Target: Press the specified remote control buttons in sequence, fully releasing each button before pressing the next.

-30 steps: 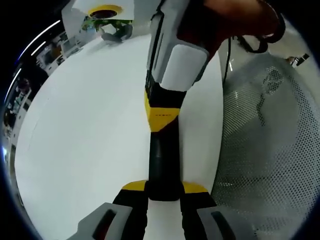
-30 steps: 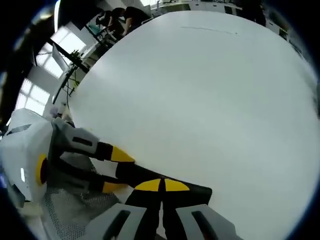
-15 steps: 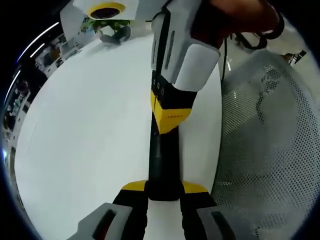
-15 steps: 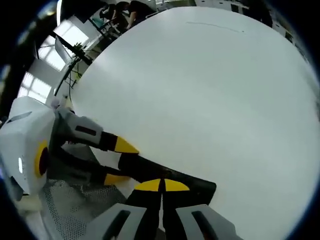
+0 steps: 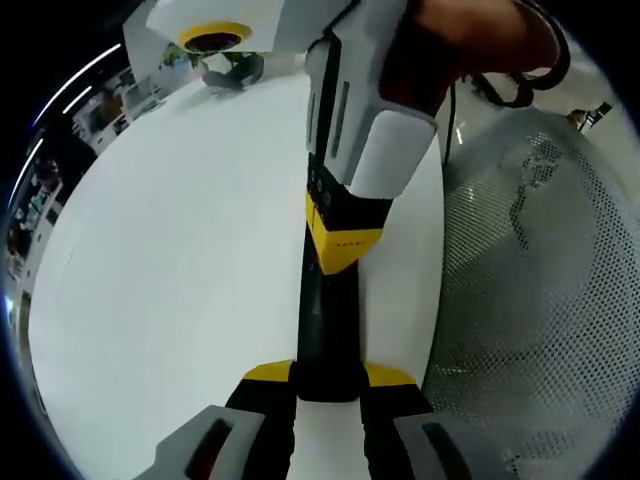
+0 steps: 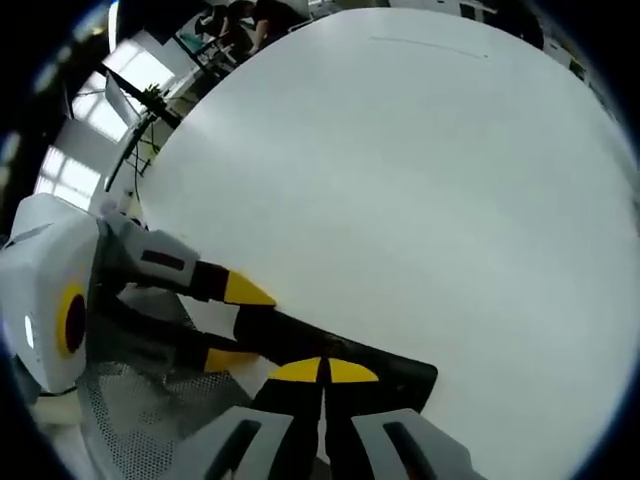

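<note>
At 6 o'clock, left gripper (image 5: 328, 392) clamps the black remote (image 5: 328, 330) steady.
Right gripper (image 6: 322, 372), jaws together, touches it like a poker, over white table (image 6: 420, 180).

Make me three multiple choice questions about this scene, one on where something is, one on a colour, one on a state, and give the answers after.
1. In the left gripper view, where does the perforated mesh surface lie relative to the white table?
A. To its right
B. To its left
C. On top of it

2. What colour are the tips of the left hand-held gripper?
A. Red
B. Yellow
C. Blue

3. What is the left hand-held gripper doing with the black remote control?
A. Hanging open, well clear of it
B. Shut on one end of it
C. Resting beside it on the table

Answers: 1 A, the mesh sits past the table's right edge. 2 B, yellow tips flank the remote. 3 B, its jaws clamp the near end while the right hand-held gripper meets the remote with its jaws together.
</note>
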A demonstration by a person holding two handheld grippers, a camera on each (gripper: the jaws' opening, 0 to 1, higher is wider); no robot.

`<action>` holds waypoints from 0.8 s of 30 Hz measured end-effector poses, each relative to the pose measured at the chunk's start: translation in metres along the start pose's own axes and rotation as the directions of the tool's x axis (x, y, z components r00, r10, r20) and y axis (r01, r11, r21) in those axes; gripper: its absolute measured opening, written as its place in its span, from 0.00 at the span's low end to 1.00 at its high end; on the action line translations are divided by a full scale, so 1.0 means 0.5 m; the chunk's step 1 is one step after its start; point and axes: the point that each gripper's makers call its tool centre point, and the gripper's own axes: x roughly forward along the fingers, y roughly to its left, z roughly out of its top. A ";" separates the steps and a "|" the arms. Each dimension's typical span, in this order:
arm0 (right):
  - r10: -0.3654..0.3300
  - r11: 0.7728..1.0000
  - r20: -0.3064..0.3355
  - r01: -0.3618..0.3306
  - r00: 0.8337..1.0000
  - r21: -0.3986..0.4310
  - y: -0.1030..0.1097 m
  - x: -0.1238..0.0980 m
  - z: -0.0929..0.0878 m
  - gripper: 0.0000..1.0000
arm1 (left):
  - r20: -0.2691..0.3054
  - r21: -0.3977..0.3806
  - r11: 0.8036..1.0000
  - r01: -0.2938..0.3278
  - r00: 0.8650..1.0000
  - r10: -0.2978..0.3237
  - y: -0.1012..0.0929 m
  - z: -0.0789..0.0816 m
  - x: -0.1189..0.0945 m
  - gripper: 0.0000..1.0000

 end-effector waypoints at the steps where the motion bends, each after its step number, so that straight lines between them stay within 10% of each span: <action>1: 0.001 1.000 0.002 -0.001 1.000 0.001 0.000 0.000 0.000 0.00 | 0.001 0.001 1.000 0.000 1.000 0.000 0.000 0.000 0.000 0.24; 24: 0.013 0.999 0.020 -0.014 1.000 0.034 0.000 -0.009 -0.027 0.00 | 0.020 -0.013 1.000 -0.004 1.000 0.004 0.000 0.001 -0.001 0.24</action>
